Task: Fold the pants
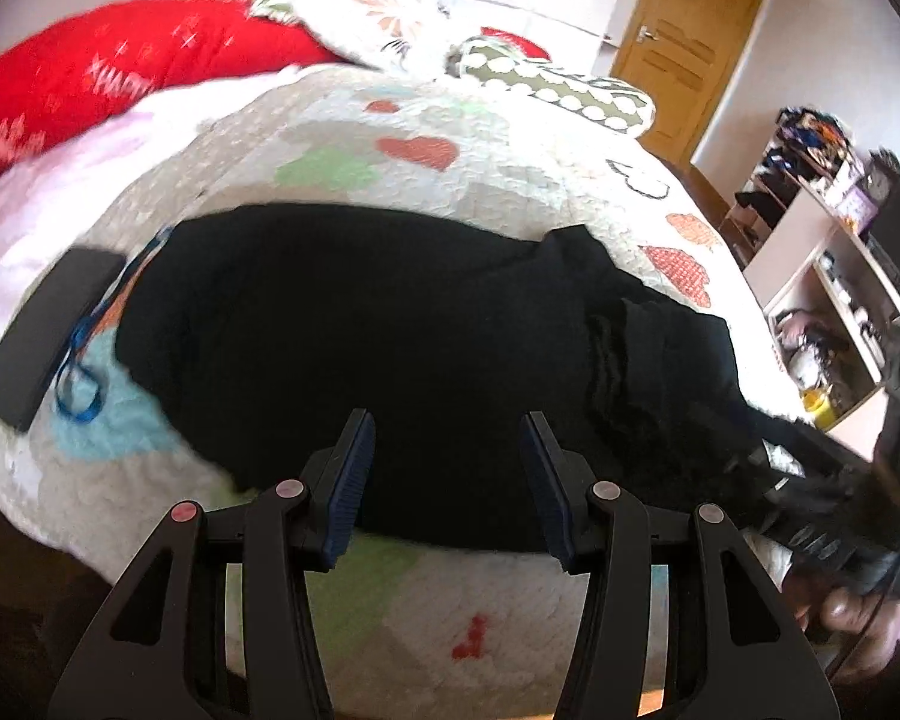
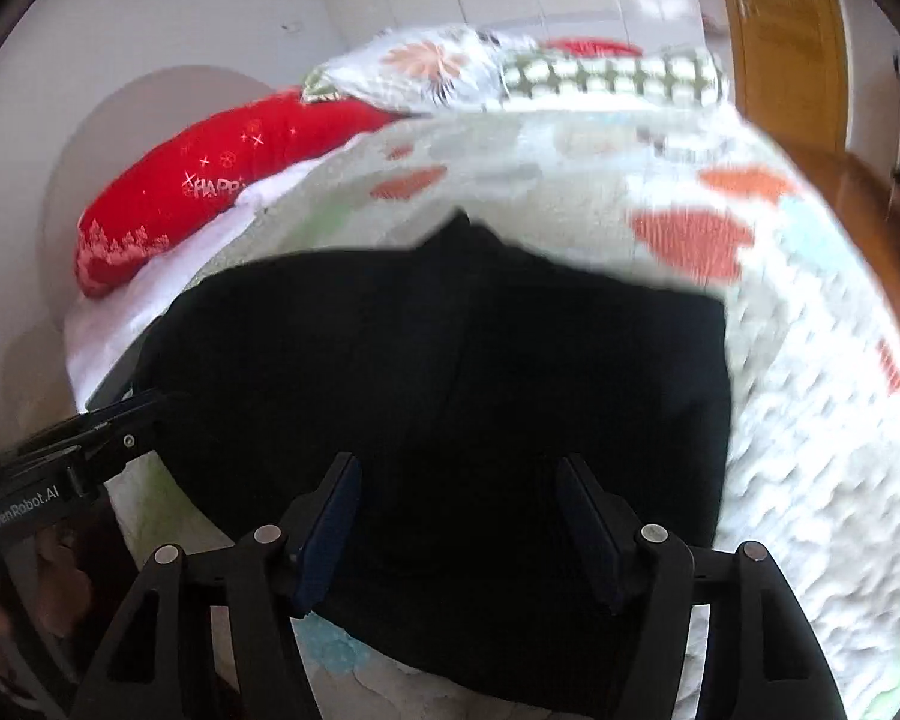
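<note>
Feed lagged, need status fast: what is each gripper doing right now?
Left gripper: open, holding nothing, over the black pants.
Right gripper: open, holding nothing, also over the pants.

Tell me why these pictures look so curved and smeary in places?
Left wrist view: the fisheye lens bulges the bed, and the shelf at the right edge is motion-blurred. Right wrist view: the quilt's right side smears, and the black pants show almost no detail.

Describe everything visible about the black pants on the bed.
The black pants are a dark, soft-looking fabric, too dark to show seams clearly. They lie spread across the patterned quilt, flattened in a broad mass with wrinkled, bunched cloth toward the right end. A flat black object with a blue cord lies beside their left edge. Both tools, left and right, are open above the near edge, gripping nothing.
</note>
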Action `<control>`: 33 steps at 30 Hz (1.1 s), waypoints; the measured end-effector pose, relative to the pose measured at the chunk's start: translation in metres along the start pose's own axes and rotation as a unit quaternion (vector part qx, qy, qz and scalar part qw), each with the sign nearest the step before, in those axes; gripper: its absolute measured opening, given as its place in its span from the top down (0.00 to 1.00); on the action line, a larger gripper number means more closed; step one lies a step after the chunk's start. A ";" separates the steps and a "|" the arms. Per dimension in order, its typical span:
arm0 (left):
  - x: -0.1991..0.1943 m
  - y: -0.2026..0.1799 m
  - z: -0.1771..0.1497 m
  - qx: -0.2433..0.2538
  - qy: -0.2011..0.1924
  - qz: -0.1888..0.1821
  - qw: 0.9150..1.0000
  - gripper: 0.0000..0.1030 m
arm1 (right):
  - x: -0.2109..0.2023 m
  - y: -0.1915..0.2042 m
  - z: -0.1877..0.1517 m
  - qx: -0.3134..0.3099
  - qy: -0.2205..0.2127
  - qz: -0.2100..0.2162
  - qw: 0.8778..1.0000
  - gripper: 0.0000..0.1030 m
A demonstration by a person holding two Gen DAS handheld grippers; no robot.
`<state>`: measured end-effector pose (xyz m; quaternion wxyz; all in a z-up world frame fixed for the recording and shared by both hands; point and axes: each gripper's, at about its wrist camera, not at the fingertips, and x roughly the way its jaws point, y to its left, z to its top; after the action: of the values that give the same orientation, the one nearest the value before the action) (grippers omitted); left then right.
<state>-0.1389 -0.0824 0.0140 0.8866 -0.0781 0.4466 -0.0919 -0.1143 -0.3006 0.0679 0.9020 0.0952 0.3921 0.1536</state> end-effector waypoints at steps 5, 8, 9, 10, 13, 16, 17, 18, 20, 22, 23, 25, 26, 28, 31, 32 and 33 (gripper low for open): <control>-0.021 0.052 -0.004 -0.080 -0.008 -0.005 0.997 0.30 | 0.002 0.026 0.033 0.000 -0.030 0.087 0.996 0.34; -0.030 0.080 -0.011 -0.129 -0.029 0.013 0.991 0.30 | 0.035 0.057 0.056 -0.026 -0.015 0.099 0.995 0.34; -0.030 0.087 -0.013 -0.141 -0.034 0.018 0.989 0.30 | 0.044 0.065 0.062 -0.033 -0.012 0.104 0.994 0.34; -0.028 0.093 -0.014 -0.152 -0.038 0.025 0.987 0.30 | 0.056 0.075 0.067 -0.038 -0.007 0.109 0.993 0.34; -0.016 0.105 -0.011 -0.176 -0.037 0.032 0.983 0.30 | 0.089 0.107 0.087 -0.065 0.014 0.127 0.990 0.34; 0.001 0.112 -0.003 -0.191 -0.028 0.024 0.981 0.30 | 0.119 0.132 0.101 -0.098 0.026 0.114 0.988 0.34; 0.007 0.114 -0.002 -0.191 -0.024 0.021 0.981 0.30 | 0.131 0.137 0.106 -0.103 0.032 0.113 0.988 0.34; 0.012 0.115 -0.002 -0.191 -0.018 0.016 0.981 0.30 | 0.144 0.140 0.110 -0.102 0.038 0.107 0.988 0.34; 0.023 0.116 0.002 -0.189 -0.010 0.010 0.982 0.30 | 0.162 0.143 0.116 -0.107 0.050 0.088 0.989 0.34; 0.027 0.117 0.003 -0.183 -0.015 0.010 0.983 0.28 | 0.177 0.149 0.121 -0.133 0.057 0.090 0.985 0.34; 0.028 0.118 0.004 -0.182 -0.017 0.004 0.983 0.22 | 0.182 0.150 0.120 -0.147 0.067 0.101 0.982 0.34; 0.031 0.120 0.004 -0.184 -0.022 -0.011 0.983 0.18 | 0.195 0.157 0.121 -0.181 0.086 0.113 0.973 0.33; 0.031 0.120 0.004 -0.183 -0.026 -0.011 0.983 0.18 | 0.202 0.159 0.120 -0.198 0.091 0.116 0.969 0.33; 0.034 0.120 0.005 -0.178 -0.031 -0.014 0.983 0.13 | 0.211 0.158 0.120 -0.196 0.101 0.141 0.965 0.33; 0.035 0.118 0.009 -0.173 -0.041 -0.017 0.984 0.11 | 0.219 0.147 0.123 -0.151 0.117 0.187 0.964 0.49; 0.034 0.118 0.009 -0.173 -0.050 -0.016 0.984 0.25 | 0.217 0.146 0.123 -0.147 0.114 0.196 0.963 0.59; 0.032 0.119 0.009 -0.173 -0.060 -0.002 0.983 0.41 | 0.213 0.147 0.122 -0.148 0.110 0.198 0.963 0.64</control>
<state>-0.1015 0.0257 -0.0316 0.8847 -0.2371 0.4012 -0.0101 0.0831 -0.0950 0.0486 0.8088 0.0191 0.4350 0.3953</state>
